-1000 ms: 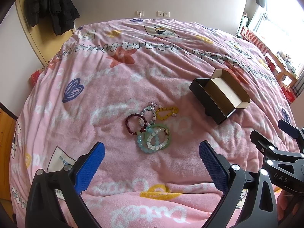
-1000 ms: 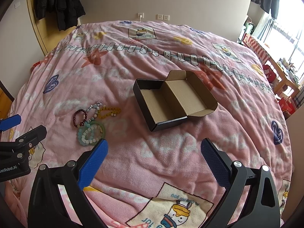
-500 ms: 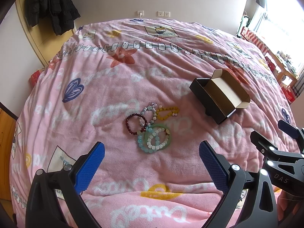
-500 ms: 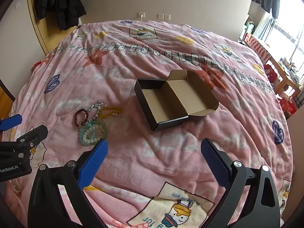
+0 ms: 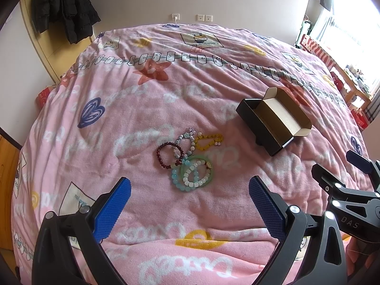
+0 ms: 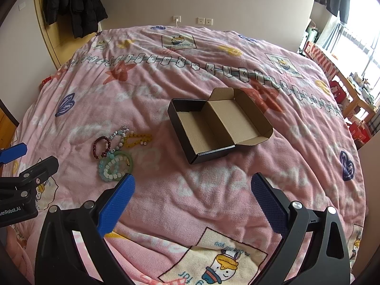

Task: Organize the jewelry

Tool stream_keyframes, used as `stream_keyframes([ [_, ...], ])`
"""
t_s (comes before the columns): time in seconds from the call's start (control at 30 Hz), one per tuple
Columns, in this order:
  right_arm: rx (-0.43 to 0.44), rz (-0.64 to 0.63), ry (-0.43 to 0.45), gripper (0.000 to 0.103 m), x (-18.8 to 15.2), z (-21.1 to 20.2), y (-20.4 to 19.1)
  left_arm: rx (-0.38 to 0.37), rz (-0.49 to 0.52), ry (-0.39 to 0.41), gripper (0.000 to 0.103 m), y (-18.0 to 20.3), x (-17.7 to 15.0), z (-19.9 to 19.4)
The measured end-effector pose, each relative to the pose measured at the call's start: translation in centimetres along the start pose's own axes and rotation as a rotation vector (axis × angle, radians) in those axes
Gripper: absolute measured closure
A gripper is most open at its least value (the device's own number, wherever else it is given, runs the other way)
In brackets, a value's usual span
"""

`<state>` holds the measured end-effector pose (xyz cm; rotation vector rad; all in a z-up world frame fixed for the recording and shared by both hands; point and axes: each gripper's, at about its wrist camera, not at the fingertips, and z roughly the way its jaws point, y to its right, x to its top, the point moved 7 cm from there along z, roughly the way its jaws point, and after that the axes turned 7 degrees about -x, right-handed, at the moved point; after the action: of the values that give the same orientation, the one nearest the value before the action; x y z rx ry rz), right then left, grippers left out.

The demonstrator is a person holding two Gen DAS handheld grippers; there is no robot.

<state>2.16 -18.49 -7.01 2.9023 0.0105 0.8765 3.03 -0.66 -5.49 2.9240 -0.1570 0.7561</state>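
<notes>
Several bead bracelets lie in a heap [image 5: 190, 159] on the pink bedspread: a dark red one [image 5: 163, 154], a yellow one [image 5: 209, 141], a pale blue one and a green ring [image 5: 197, 173]. The heap also shows in the right wrist view [image 6: 116, 152]. An open black cardboard box [image 5: 273, 123] with a brown, empty inside lies to the right of them, and shows in the right wrist view [image 6: 213, 128]. My left gripper [image 5: 190, 201] is open and empty, just short of the bracelets. My right gripper [image 6: 192, 199] is open and empty, short of the box.
The pink patterned blanket [image 6: 213, 71] covers the whole bed. A black coat [image 5: 64, 7] hangs on the wall at the far left. A wooden shelf with small items [image 6: 351, 87] stands by the window at the right.
Both grippers have drifted slightly forward toward the bed. Nothing on the bed has moved.
</notes>
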Motion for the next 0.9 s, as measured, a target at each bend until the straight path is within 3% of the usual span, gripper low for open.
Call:
stream_keyframes([
  [0.7, -0.006, -0.003, -0.015, 0.007, -0.4, 0.9, -0.3, -0.001, -0.021, -0.017, 0.006, -0.4, 0.1, 0.1],
  [0.9, -0.029, 0.016, -0.04, 0.007, -0.8, 2.4, 0.1, 0.044, -0.055, -0.057, 0.006, -2.3, -0.3, 2.5],
])
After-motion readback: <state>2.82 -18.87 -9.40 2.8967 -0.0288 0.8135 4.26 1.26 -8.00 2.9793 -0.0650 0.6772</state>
